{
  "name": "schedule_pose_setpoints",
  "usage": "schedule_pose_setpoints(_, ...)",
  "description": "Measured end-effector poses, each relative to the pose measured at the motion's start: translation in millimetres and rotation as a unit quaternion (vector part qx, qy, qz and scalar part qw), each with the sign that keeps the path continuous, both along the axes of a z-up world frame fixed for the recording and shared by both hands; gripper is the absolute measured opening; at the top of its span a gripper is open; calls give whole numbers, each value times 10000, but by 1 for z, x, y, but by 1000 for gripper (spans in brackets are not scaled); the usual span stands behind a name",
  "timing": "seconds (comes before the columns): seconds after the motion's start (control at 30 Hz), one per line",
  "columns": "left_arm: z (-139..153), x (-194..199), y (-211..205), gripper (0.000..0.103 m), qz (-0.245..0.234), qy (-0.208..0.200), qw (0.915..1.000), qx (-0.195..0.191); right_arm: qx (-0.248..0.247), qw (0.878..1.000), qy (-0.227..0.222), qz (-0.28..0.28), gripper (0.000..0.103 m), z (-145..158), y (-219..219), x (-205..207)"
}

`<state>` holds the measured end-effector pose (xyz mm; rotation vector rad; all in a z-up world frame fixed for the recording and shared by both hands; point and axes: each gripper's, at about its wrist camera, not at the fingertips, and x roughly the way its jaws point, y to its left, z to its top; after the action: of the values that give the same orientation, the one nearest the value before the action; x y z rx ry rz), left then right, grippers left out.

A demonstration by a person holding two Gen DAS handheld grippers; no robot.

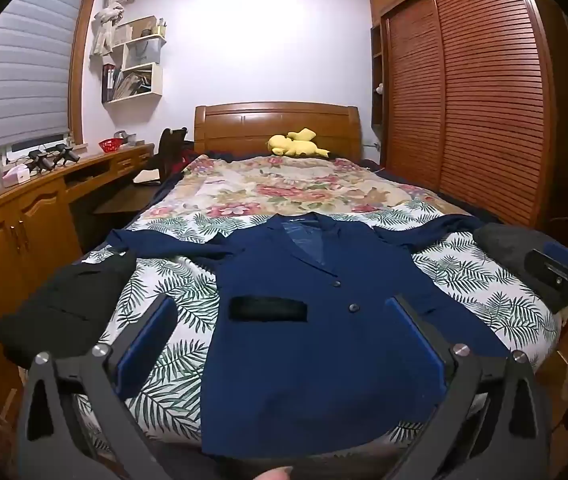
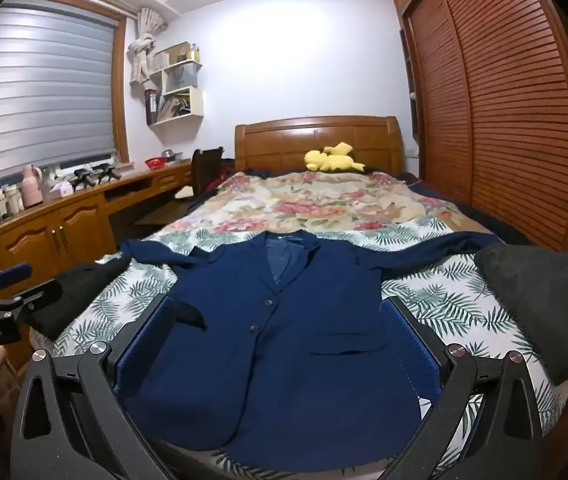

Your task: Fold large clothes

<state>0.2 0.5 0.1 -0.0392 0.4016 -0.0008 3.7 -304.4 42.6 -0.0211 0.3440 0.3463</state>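
Observation:
A navy blue blazer [image 1: 315, 320] lies flat, front up and buttoned, on the leaf-print bed cover, sleeves spread out to both sides; it also shows in the right wrist view [image 2: 284, 344]. My left gripper [image 1: 280, 304] is open and empty, held above the blazer's lower part. My right gripper [image 2: 280, 304] is open and empty, also above the lower part. The right gripper shows at the right edge of the left wrist view [image 1: 563, 276], and the left gripper shows at the left edge of the right wrist view [image 2: 0, 300].
A black garment [image 1: 64, 304] lies at the bed's left edge and a dark grey one [image 2: 539, 304] at the right. A yellow plush [image 1: 295, 143] sits by the headboard. A wooden desk [image 1: 24, 208] runs along the left, a louvred wardrobe [image 1: 483, 100] along the right.

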Motion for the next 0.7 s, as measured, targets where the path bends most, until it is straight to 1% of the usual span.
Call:
schedule_pose_setpoints(0.03,0,0,1,103,8,-6,10000,-4,-1,10000,-19,-2,103,0,0,0)
schedule_pose_setpoints(0.07,0,1,-2,103,13,34,9999,107,-18,10000,15,2,103,-1,1,0)
schedule_pose_setpoints(0.23,-5,0,-4,103,27,-44,10000,81,-4,10000,47,-8,103,-2,1,-1)
schedule_pose_setpoints(0.27,-1,0,-3,103,28,-35,10000,61,-8,10000,54,-25,103,-1,-4,2)
schedule_pose_setpoints(0.37,0,-3,-4,103,46,-75,10000,41,7,10000,67,-42,103,2,-8,1)
schedule_pose_setpoints(0.7,8,-7,0,103,88,-155,9998,-33,-1,9999,114,-72,103,-1,-5,1)
